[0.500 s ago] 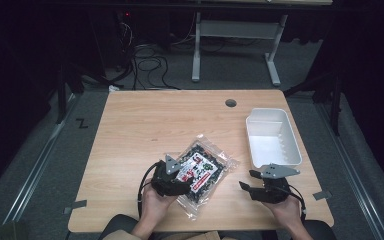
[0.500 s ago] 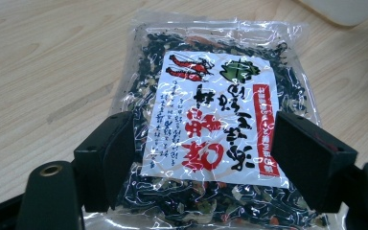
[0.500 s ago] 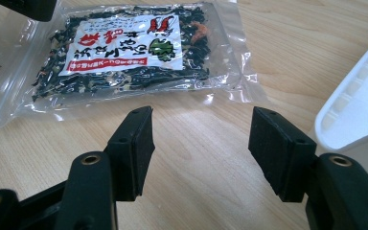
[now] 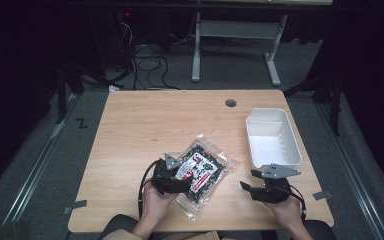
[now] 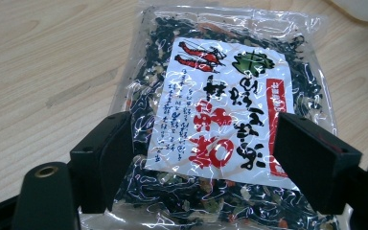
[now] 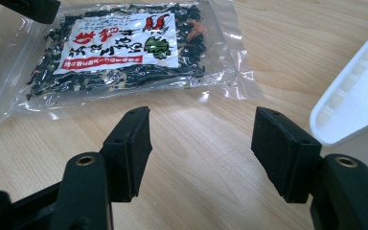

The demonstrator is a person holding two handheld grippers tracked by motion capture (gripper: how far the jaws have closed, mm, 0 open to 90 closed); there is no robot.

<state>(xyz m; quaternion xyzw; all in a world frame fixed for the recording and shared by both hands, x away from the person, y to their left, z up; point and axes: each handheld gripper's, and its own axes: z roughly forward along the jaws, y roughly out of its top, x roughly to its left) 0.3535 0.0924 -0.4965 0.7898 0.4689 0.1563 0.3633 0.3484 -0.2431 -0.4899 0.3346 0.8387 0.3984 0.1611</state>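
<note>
The clear plastic packet of dark dried seaweed with a white printed label (image 4: 201,172) is seen flat on the light wooden table (image 4: 145,125), at the near edge, well to the left of the white rectangular plastic bin (image 4: 272,136) at the table's right side. That bin is taken as the landmark.

The left gripper (image 5: 206,143) is placed over the packet's end farthest from the bin. Its jaws are spread, one on each side of the packet's width, with the packet between them; in the left gripper view the pads are not seen pressing on the film, so no grip is judged to be made yet.

The right gripper (image 6: 199,132) is held low over bare wood, just in front of the bin's near corner and apart from the packet. Its jaws are wide apart, with nothing between them.

Step in hand, as judged: the approach to grasping the packet with the left gripper. The next move is judged to call for the left jaws to be closed on the packet, which can then be lifted and carried toward the bin.

Obstacles: none are noted between packet and bin except the right gripper itself, which sits close to that path. The slack film may slip or crumple under the pads. A round cable hole (image 4: 230,103) is noted behind the bin, off the path.
</note>
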